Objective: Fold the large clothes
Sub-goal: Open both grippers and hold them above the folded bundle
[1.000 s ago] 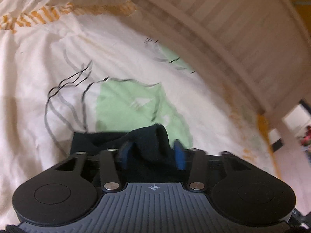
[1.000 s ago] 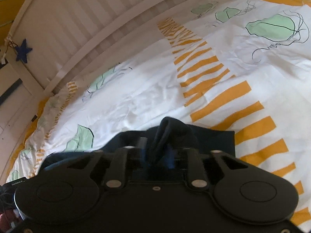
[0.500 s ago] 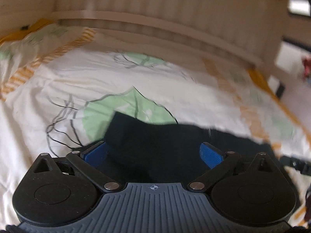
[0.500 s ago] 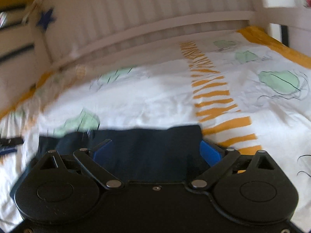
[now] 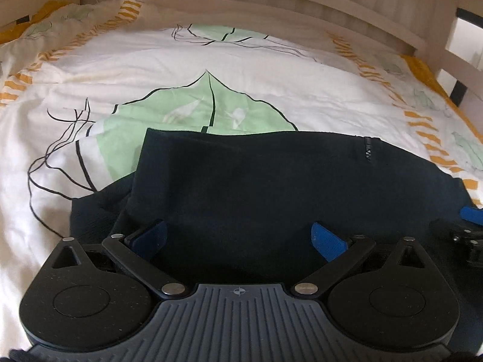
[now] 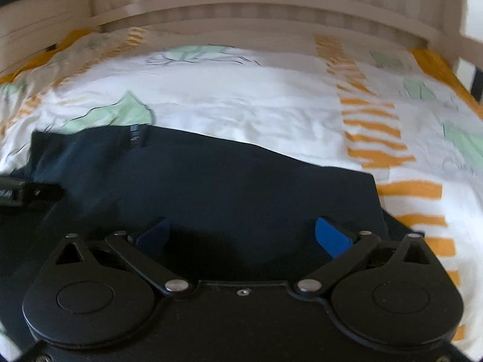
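As garment (image 5: pixel 271 187) lies flat, right gripper (image 6: pixel 244 236) apparently just released

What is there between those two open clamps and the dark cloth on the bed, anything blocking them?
Nothing visible. The dark navy garment lies folded on the leaf-printed white duvet, directly under the left gripper and right gripper. Both have just opened their jaws wide, and the cloth lies below them, unpinched.

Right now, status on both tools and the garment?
Left tool and right tool: open, jaws just spread, pads clear of cloth. Dark garment lying released on the duvet, top layer folded over. Nothing in the way.
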{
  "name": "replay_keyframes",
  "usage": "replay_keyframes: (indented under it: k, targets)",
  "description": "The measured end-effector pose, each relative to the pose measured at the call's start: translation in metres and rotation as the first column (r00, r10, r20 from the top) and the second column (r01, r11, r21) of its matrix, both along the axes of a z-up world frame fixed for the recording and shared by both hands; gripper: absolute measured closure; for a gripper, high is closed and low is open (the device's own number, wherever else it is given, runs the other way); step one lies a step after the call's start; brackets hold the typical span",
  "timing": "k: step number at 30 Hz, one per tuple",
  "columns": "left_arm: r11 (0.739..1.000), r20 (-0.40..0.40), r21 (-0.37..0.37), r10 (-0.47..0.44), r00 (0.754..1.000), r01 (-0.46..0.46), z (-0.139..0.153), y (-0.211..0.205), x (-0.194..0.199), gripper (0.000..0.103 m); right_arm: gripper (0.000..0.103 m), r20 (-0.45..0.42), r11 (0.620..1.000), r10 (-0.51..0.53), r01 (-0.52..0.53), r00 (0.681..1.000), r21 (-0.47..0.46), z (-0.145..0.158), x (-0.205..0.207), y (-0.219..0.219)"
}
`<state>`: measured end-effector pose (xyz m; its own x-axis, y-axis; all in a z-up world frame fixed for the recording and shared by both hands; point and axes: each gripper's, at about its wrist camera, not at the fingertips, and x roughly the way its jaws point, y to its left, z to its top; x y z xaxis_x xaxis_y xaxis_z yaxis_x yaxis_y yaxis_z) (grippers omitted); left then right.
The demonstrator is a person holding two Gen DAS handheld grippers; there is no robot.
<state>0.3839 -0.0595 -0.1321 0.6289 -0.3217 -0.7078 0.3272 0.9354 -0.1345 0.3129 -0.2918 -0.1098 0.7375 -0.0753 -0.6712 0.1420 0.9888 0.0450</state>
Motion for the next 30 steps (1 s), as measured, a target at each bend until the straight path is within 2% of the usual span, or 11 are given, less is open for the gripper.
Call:
replay_keyframes:
  k: [4,9,19,30]
  targets:
    - [1.0,0.064,-0.012,-0.001,0.998,0.002,-0.009,0.001,-0.009,0.0,0.0,0.077,0.999,-0.006,0.009,0.997,-0.034,-0.011,-0.01,0.005]
    - [0.999,0.125,-0.038,0.016,0.992,-0.012,-0.014,0.002,-0.017,0.0,0.0,0.096,0.999,-0.01,0.012,0.995,-0.029,-0.012,-0.012,0.005]
    - [0.997,0.169,-0.07,0.027,0.985,-0.016,-0.02,0.003,-0.021,0.0,0.0,0.134,1.0,-0.015,0.018,0.991,-0.026,-0.018,-0.013,0.004]
    - [0.998,0.175,-0.059,0.028,0.984,-0.018,-0.02,0.002,-0.022,0.0,0.0,0.149,0.999,-0.015,0.02,0.989,-0.03,-0.02,-0.015,0.005]
